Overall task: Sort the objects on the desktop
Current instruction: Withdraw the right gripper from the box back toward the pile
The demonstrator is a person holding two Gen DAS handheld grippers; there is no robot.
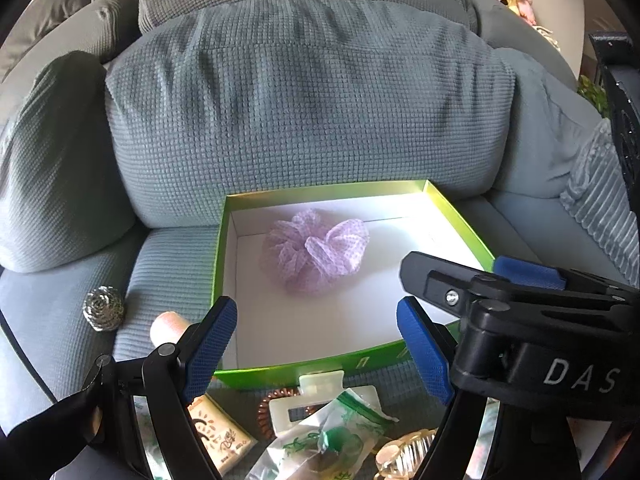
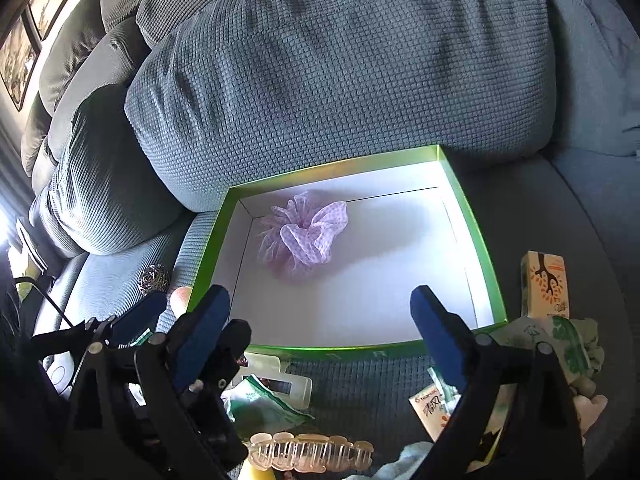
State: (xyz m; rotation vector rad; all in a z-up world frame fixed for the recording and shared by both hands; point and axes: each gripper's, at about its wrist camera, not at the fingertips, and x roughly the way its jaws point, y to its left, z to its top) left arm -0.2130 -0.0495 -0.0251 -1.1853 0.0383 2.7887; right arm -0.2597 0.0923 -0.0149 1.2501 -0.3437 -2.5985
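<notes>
A green box (image 1: 224,252) with a white floor lies open on the grey sofa seat; a lilac mesh scrunchie (image 1: 316,254) rests in its far left part. My left gripper (image 1: 318,342) hovers open over the box's near edge, nothing between its blue pads. My right gripper (image 2: 320,304) is open just beside it over the same near rim (image 2: 360,350), also empty. In front of the box lie a white hair clip (image 1: 316,386), a green-printed sachet (image 1: 340,436), a coiled hair tie (image 1: 266,408) and a clear claw clip (image 2: 308,450).
A steel scourer (image 1: 104,308) and a pinkish tube (image 1: 168,324) lie left of the box. A small orange-printed carton (image 2: 546,284) stands at the box's right. Large grey cushions (image 1: 300,112) rise directly behind the box. More packets crowd the near edge.
</notes>
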